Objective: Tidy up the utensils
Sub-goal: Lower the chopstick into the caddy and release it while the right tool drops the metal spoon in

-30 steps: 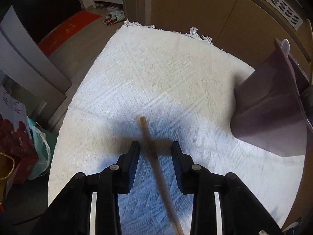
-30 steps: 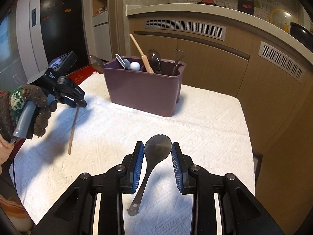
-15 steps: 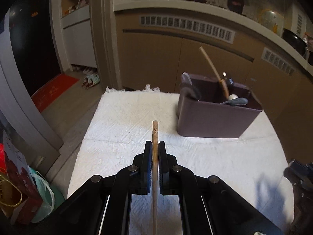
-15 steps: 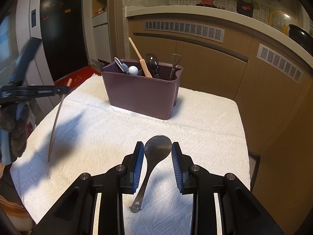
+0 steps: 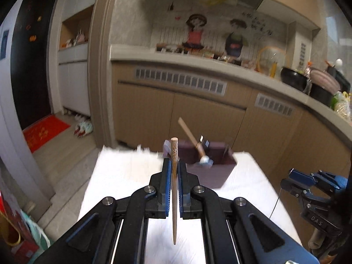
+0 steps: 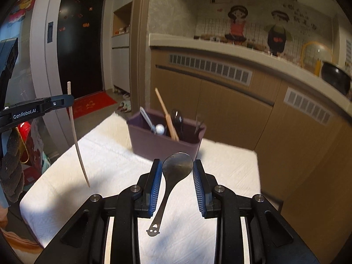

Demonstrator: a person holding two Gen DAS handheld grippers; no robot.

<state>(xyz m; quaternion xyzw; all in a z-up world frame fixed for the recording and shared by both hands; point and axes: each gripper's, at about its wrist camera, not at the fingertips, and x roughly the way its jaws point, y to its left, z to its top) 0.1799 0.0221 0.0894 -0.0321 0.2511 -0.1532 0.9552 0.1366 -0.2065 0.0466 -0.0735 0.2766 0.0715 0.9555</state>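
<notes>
covering the table, a white textured cloth is the largest thing in reach, with brown kitchen cabinets behind it under a pale counter. standing on the cloth's far side is a dark purple utensil bin, which holds a wooden-handled tool leaning to the left, a white-headed spoon and some dark utensils. nearer, the right gripper has its blue pads clamped on the bowl of a metal spoon, whose handle hangs down over the cloth, clear of it. off to the left, the left gripper is pressed tight on a single wooden chopstick, held nearly upright above the cloth, its thick end up and its thin tip pointing down. a dark knitted glove shows on the hand at the left edge.
</notes>
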